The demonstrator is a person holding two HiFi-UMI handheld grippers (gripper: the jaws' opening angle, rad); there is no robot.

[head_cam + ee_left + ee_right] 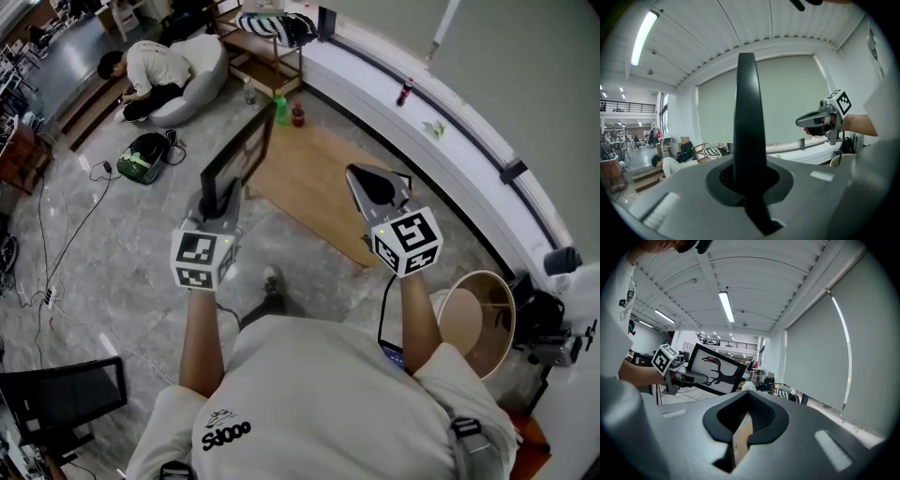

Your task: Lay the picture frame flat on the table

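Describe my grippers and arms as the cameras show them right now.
The left gripper and right gripper are grey shells, black inside the jaws, each carrying a white cube of black square markers. A black cable runs beside the right forearm. Short white T-shirt sleeves; forearms bare.

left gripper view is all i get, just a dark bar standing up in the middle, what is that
Observer: That is the picture frame seen edge-on. The left tool is shut on its edge.
Operator: what's in the frame
Observer: The right gripper view shows its face: a dark dinosaur silhouette on white.
Operator: is it on the table yet
Observer: No. In the head view it is held upright in the air by the wooden table's left edge.
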